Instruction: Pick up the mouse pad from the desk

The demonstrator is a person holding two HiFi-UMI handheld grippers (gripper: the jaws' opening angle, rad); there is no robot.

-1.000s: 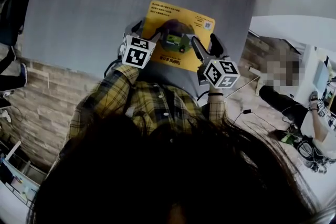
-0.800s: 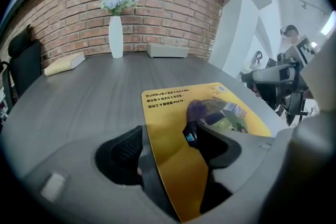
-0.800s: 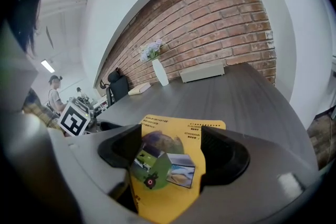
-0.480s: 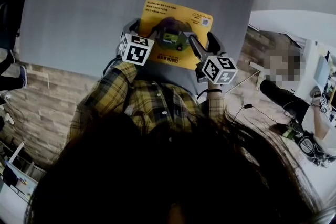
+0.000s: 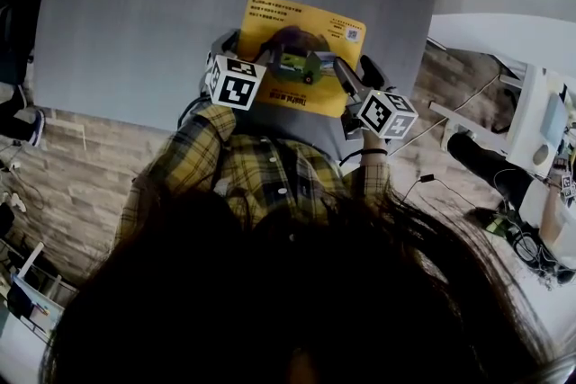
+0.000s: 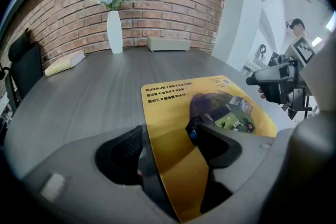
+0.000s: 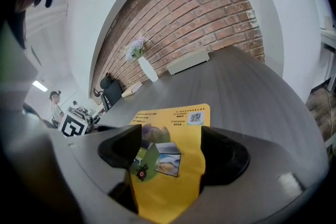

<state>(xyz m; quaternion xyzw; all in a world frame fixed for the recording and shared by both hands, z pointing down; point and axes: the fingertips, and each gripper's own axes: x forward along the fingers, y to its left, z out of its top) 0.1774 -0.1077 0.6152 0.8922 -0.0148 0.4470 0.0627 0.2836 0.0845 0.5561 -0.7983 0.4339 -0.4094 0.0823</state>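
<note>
Both my claws closed on mouse pad (image 5: 299, 30). My left claw (image 6: 165, 136) pinches near left corner, pad edge running up between jaws. My right claw (image 7: 170, 141) clamps near right corner, yellow sheet filling gap. Pad stretches away from me over grey desk (image 5: 135, 22), near edge raised in my grip, far end toward brick wall (image 6: 157, 2).

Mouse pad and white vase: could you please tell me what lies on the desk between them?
Nothing: in the left gripper view the desk is bare grey surface between the mouse pad and the white vase.
</note>
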